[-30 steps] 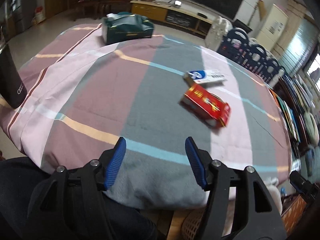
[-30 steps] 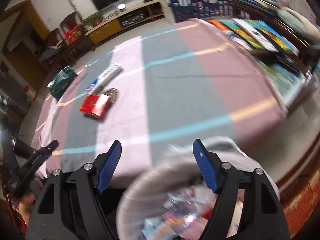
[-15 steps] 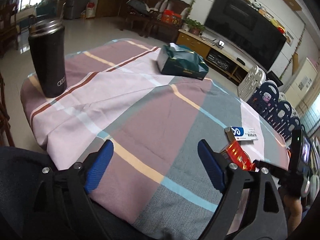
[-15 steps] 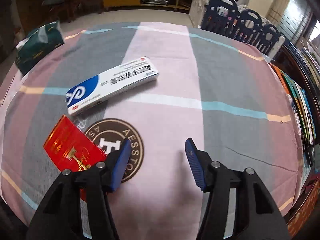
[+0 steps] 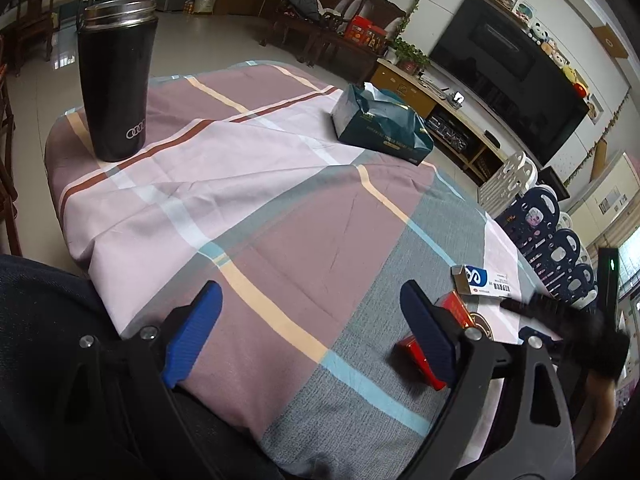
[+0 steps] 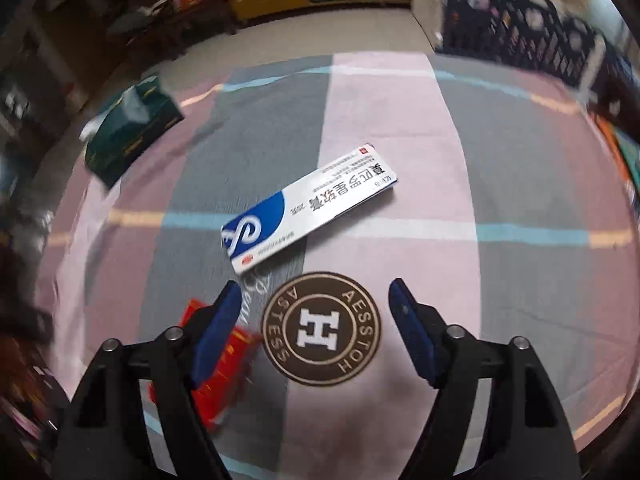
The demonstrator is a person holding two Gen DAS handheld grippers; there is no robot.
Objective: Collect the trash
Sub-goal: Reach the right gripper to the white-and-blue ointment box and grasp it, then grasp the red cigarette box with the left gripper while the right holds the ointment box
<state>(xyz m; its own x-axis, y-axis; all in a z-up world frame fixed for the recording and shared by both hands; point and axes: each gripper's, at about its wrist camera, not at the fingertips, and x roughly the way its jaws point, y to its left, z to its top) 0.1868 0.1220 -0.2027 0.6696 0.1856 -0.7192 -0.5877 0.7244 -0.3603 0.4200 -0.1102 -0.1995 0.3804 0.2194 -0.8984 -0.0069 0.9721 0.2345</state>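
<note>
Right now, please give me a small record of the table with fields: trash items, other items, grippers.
trash items: red box; white and blue box, both lying flat
other items: black tumbler, upright; green tissue pack
surface: striped cloth
left gripper: jaws opening, empty
right gripper: jaws opening, empty, over round logo

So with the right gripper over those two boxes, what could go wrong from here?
The right gripper, its jaws opening, hovers over the printed round logo, between the red box and the blue-and-white box; closing there would likely grab only tablecloth. Its left finger might also nudge the red box aside.
</note>
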